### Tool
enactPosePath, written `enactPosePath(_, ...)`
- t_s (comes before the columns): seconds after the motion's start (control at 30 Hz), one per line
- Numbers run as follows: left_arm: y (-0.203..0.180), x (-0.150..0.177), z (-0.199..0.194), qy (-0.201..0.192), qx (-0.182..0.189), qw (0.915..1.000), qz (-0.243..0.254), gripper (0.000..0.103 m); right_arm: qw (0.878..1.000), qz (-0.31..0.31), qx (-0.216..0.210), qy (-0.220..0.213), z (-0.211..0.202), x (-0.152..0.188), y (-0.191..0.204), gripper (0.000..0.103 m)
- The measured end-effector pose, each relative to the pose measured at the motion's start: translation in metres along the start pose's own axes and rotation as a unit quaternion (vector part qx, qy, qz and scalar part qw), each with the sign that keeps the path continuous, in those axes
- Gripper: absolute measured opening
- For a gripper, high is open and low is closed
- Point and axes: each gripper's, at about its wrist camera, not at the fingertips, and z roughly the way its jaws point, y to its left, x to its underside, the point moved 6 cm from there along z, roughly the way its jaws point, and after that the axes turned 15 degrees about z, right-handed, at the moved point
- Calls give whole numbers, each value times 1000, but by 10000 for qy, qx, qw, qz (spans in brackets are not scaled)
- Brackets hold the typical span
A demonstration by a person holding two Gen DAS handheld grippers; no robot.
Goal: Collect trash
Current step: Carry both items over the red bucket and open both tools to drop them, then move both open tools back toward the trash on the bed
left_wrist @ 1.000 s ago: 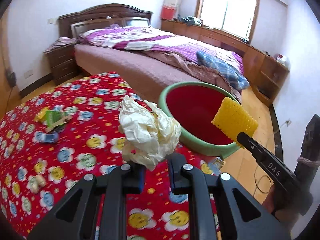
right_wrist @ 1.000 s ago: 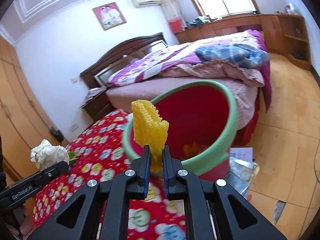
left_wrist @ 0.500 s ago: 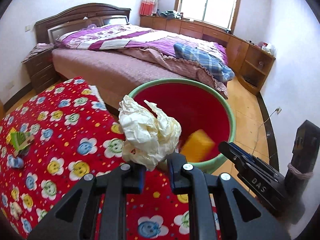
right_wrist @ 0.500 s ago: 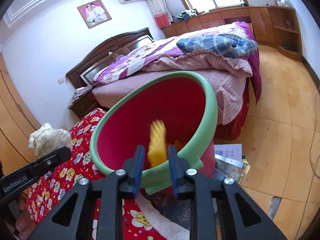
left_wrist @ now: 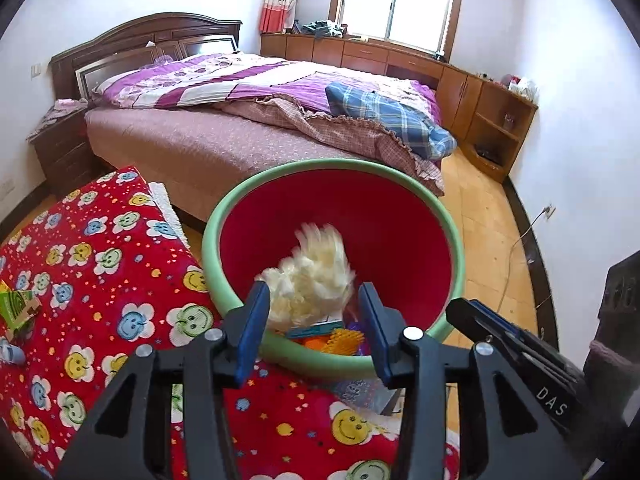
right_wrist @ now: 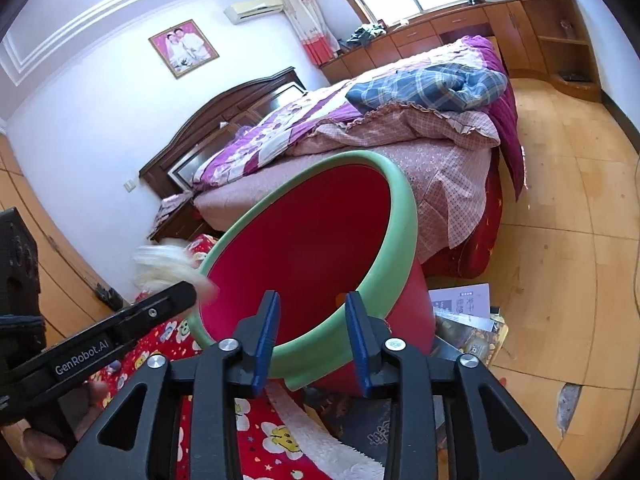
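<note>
A red bin with a green rim (left_wrist: 280, 184) stands beside the red smiley-patterned cloth (left_wrist: 100, 272). My left gripper (left_wrist: 312, 320) is open over the bin's near rim. A crumpled white paper ball (left_wrist: 316, 276), blurred, drops between its jaws into the bin. The yellow sponge piece (left_wrist: 344, 338) lies in the bin's bottom with other trash. My right gripper (right_wrist: 312, 340) is open and empty at the bin's rim (right_wrist: 404, 216). The paper ball also shows in the right wrist view (right_wrist: 168, 268), above the left gripper's finger.
A green wrapper (left_wrist: 16, 310) and a small blue-grey scrap (left_wrist: 10, 354) lie at the cloth's left edge. A bed (left_wrist: 240, 120) stands behind the bin. Papers (right_wrist: 464, 312) lie on the wooden floor beside the bin.
My left gripper has moved over the bin and opened, letting go of the paper ball. My right gripper opened wider; the yellow sponge now lies in the bin.
</note>
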Motion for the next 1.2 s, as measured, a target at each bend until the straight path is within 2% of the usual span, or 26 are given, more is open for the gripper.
enactPosePath(0.3, 6, 4, -13, -49, -96, 9999, -78, 46, 10000, -45, -14, -43, -6, -1, 5, 46)
enactPosePath(0.37, 10, 7, -17, -53, -140, 9998, -152, 46, 9999, -90, -52, -43, -7, 1, 9, 57)
enactPosePath(0.47, 20, 14, -26, -63, -247, 9992, -306, 47, 9998, -182, -81, -32, -8, 5, 17, 60)
enactPosePath(0.63, 47, 28, -41, 18, -392, 9966, -726, 55, 9993, -346, -115, 59, -6, 15, 33, 69)
enactPosePath(0.73, 67, 36, -50, 46, -480, 9940, -984, 61, 9988, -443, -137, 133, -5, 23, 43, 70)
enactPosePath(0.83, 88, 45, -61, 34, -758, 9904, -1154, 72, 9981, -561, -151, 181, -4, 30, 52, 74)
enactPosePath(1.03, 129, 69, -79, 198, -1288, 9834, -1260, 75, 9970, -681, -176, 339, 2, 42, 65, 75)
enactPosePath(1.2, 167, 90, -88, 420, -1699, 9751, -1361, 85, 9962, -761, -162, 394, 5, 48, 71, 75)
